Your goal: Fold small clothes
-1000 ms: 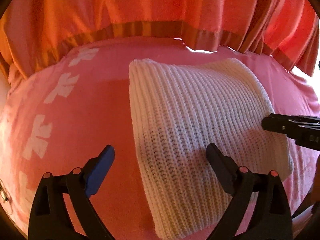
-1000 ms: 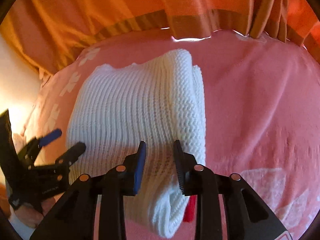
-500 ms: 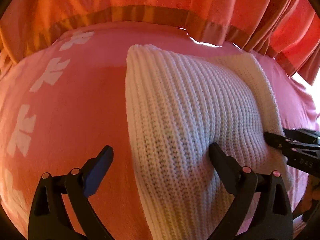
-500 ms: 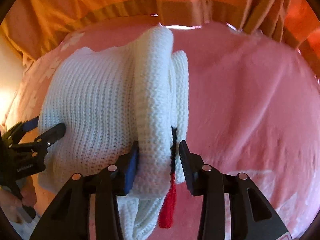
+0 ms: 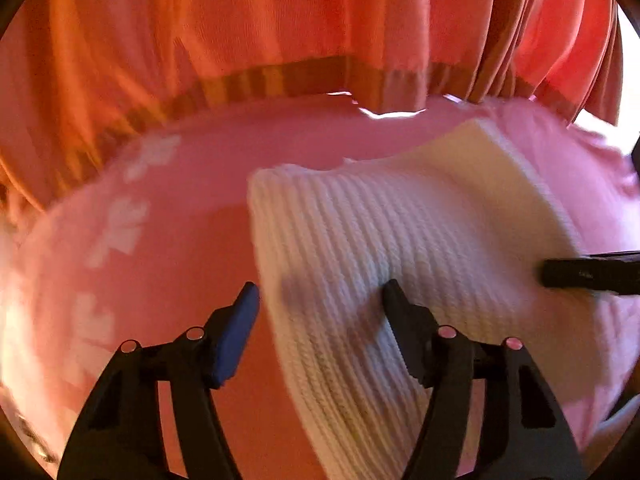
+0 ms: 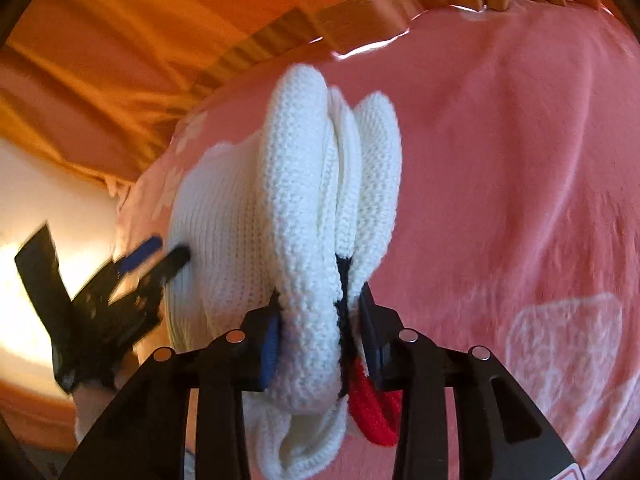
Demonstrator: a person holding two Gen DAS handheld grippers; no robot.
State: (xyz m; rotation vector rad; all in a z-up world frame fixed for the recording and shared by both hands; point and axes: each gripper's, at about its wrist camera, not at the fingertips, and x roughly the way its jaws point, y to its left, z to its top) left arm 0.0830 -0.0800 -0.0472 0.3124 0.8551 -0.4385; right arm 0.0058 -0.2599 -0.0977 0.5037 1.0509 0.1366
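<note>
A folded white knit sweater (image 5: 400, 248) lies on the pink bedspread (image 5: 168, 240). My left gripper (image 5: 320, 312) straddles its left edge with the jaws apart: the left finger is off the cloth, the right finger (image 5: 400, 312) presses on top. My right gripper (image 6: 320, 332) is shut on the sweater's (image 6: 296, 208) thick folded right edge, with black and red trim (image 6: 368, 400) showing at the pads. The right gripper's tip shows in the left wrist view (image 5: 588, 272). The left gripper shows in the right wrist view (image 6: 132, 276).
Orange striped curtains (image 5: 280, 32) hang along the far edge of the bed. The bedspread has white flower prints on the left (image 5: 120, 224) and a white patch at the right (image 6: 560, 356).
My right gripper has closed on the sweater's folded right edge and lifted it. My left gripper's jaws have narrowed around the left edge. Both views have shifted and blurred.
</note>
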